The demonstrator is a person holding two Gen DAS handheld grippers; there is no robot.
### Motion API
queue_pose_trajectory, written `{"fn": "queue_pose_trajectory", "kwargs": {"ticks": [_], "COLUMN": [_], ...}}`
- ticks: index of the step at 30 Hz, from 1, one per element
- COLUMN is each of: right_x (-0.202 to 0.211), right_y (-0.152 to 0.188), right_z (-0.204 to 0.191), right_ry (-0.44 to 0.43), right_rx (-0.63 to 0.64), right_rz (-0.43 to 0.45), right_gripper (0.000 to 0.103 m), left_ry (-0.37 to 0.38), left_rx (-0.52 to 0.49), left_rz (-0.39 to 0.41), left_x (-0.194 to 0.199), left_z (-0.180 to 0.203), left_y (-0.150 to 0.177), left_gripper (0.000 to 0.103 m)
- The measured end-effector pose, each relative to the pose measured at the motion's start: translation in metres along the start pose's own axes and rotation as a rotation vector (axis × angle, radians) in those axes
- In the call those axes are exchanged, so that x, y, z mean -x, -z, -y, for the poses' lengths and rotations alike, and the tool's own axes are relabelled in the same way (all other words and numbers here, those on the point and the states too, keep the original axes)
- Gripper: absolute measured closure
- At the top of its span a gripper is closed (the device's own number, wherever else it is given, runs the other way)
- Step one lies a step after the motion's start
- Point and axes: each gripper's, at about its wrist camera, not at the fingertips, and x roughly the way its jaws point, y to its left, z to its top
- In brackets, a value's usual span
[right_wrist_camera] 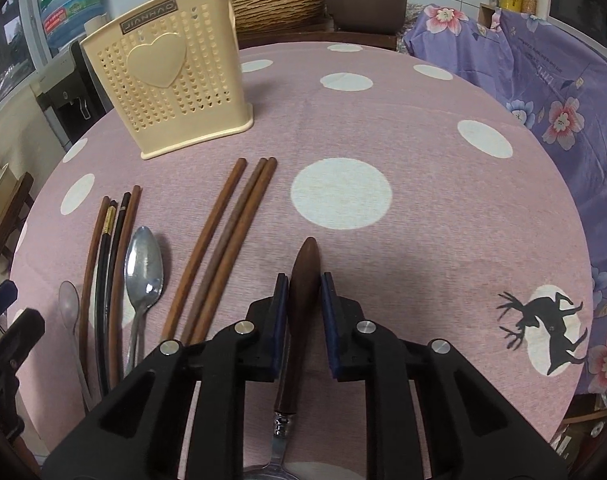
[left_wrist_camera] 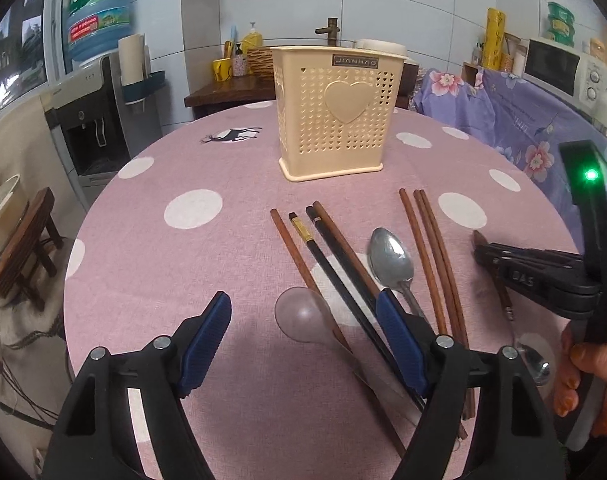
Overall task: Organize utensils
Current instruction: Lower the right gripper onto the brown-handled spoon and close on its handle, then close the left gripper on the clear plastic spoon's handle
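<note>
A cream perforated utensil holder (left_wrist_camera: 335, 112) with a heart stands upright on the pink dotted table; it also shows in the right wrist view (right_wrist_camera: 171, 68). Before it lie several brown and black chopsticks (left_wrist_camera: 327, 264), a metal spoon (left_wrist_camera: 391, 260) and a clear plastic spoon (left_wrist_camera: 303, 314). My left gripper (left_wrist_camera: 303, 320) is open above the clear spoon. My right gripper (right_wrist_camera: 305, 300) has its jaws on both sides of a wooden-handled spoon (right_wrist_camera: 303, 280) lying on the table; the pads look to touch the handle. Three brown chopsticks (right_wrist_camera: 223, 248) lie left of it.
The round table (right_wrist_camera: 423, 140) drops off at its edges. A purple floral cloth (right_wrist_camera: 543, 80) covers furniture to the right. A water dispenser (left_wrist_camera: 91, 120) stands far left, and a wooden counter with a wicker basket (right_wrist_camera: 279, 4) is behind the table.
</note>
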Motion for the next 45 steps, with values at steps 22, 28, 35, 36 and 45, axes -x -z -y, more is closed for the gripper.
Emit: {"fn": "queue_pose_trajectory", "kwargs": {"ticks": [22, 28, 35, 36, 45], "right_x": [0.002, 0.002, 0.002, 0.002, 0.001], "right_y": [0.006, 0.006, 0.006, 0.006, 0.002], "right_z": [0.0, 0.0, -0.001, -0.001, 0.005], "right_ry": [0.006, 0.01, 0.012, 0.013, -0.031], "right_rx": [0.021, 0.025, 0.026, 0.028, 0.005], "right_rz": [0.038, 0.038, 0.038, 0.037, 0.033], "right_gripper": [0.086, 0.086, 0.086, 0.086, 0.086], "left_ry": [-0.109, -0.121, -0.132, -0.13, -0.076], "left_rx": [0.192, 0.182, 0.156, 0.154, 0.166], "left_rz": [-0.132, -0.14, -0.136, -0.137, -0.048], "left_x": [-0.039, -0.041, -0.045, -0.046, -0.029], "left_z": [-0.002, 0.004, 0.006, 0.006, -0.005], "left_y": [0.002, -0.001, -0.004, -0.005, -0.019], "left_gripper": [0.055, 0.065, 0.066, 0.066, 0.066]}}
